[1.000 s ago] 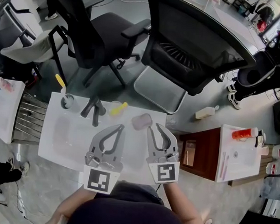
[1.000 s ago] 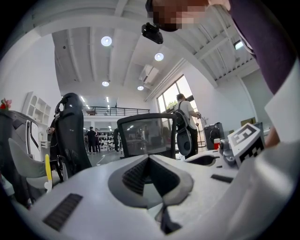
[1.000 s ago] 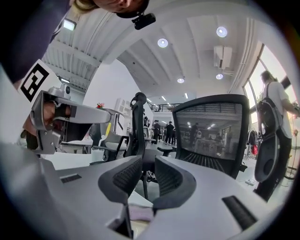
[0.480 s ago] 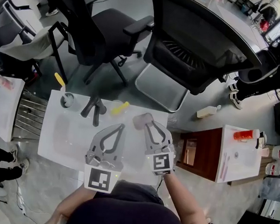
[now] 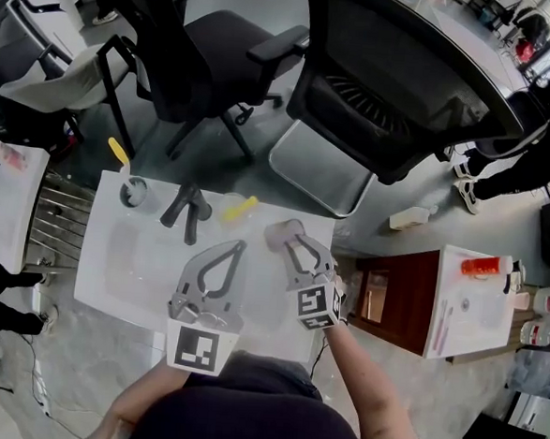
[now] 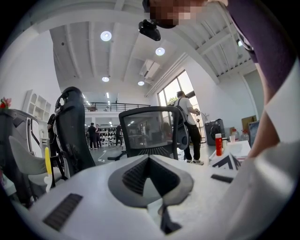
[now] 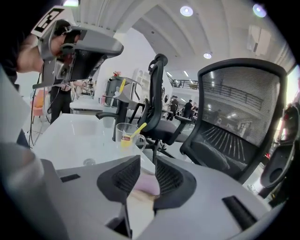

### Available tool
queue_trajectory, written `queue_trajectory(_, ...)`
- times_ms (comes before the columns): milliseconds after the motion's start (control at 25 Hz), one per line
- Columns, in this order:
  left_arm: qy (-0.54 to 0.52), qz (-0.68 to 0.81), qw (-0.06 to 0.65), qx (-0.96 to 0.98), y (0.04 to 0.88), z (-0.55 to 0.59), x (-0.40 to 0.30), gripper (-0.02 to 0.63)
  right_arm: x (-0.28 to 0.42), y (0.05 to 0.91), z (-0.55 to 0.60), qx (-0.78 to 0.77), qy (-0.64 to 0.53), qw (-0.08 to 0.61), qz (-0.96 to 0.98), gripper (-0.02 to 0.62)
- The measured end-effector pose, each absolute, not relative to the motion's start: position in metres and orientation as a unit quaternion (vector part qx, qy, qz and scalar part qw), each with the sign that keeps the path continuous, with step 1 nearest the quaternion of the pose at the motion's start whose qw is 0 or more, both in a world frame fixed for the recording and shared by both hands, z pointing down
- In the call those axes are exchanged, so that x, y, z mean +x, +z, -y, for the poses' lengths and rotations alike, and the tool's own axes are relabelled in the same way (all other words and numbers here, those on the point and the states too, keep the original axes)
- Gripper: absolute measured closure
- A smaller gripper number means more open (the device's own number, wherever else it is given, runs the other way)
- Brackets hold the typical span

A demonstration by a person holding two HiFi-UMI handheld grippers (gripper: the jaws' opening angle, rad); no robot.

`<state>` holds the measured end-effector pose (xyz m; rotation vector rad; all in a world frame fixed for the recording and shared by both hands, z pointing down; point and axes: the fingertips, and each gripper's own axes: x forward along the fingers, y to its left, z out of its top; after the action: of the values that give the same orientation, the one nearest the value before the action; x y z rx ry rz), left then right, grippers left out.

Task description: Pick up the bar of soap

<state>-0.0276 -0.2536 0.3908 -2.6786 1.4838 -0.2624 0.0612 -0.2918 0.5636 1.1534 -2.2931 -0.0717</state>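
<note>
The bar of soap (image 5: 277, 233) is pale pink and lies near the far right edge of the white table (image 5: 126, 274). My right gripper (image 5: 297, 237) has come down over it. In the right gripper view the soap (image 7: 146, 183) sits between the ribbed pads (image 7: 125, 177). The jaws have just been opening and I see no pad pressing on the bar. My left gripper (image 5: 236, 248) hovers over the table's middle, left of the soap, with its tips together and nothing in them. In the left gripper view its jaws meet at the left gripper's tip (image 6: 149, 158).
A clear cup with a yellow toothbrush (image 5: 232, 210) stands just left of the soap, also seen as the cup (image 7: 127, 134). A dark grey forked tool (image 5: 187, 213) and a small cup (image 5: 132, 195) lie further left. Office chairs (image 5: 387, 90) stand beyond the table; a brown cabinet (image 5: 396, 297) is at right.
My right gripper has dropped and moved forward, from hanging back beside the left one to straddling the soap. The left gripper has stayed where it was.
</note>
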Motion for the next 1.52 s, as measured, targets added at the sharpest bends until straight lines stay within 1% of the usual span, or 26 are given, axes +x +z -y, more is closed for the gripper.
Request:
queue_trajectory(280, -0.089, -0.482, 0.032, -0.871, 0.394, 0.255, -0.031, 0.607, 0.06, 0.588, 0.294, 0.381, -0.046, 0.348, 0.856, 0.463)
queue_trajectory(760, -0.088, -0.49, 0.032, -0.867, 0.396, 0.255, -0.039, 0.607, 0.063, 0.622, 0.298, 0.266, -0.11, 0.475, 0.831, 0.439)
queue_trajectory(880, -0.088, -0.492, 0.033, -0.866, 0.397, 0.254, -0.041, 0.607, 0.066, 0.63, 0.299, 0.235, -0.13, 0.511, 0.816, 0.414)
queue_trajectory(1160, -0.09, -0.497, 0.032, -0.863, 0.398, 0.254, -0.046, 0.607, 0.062, 0.638, 0.303, 0.177, -0.155, 0.551, 0.801, 0.394)
queue_trajectory(1320, -0.094, -0.502, 0.025, -0.86, 0.401, 0.254, -0.051, 0.607, 0.056, 0.64, 0.304, 0.129, -0.177, 0.572, 0.79, 0.391)
queue_trajectory(1520, -0.092, -0.508, 0.017, -0.856, 0.405, 0.254, -0.055, 0.607, 0.052, 0.648, 0.307, 0.082, -0.175, 0.597, 0.779, 0.391)
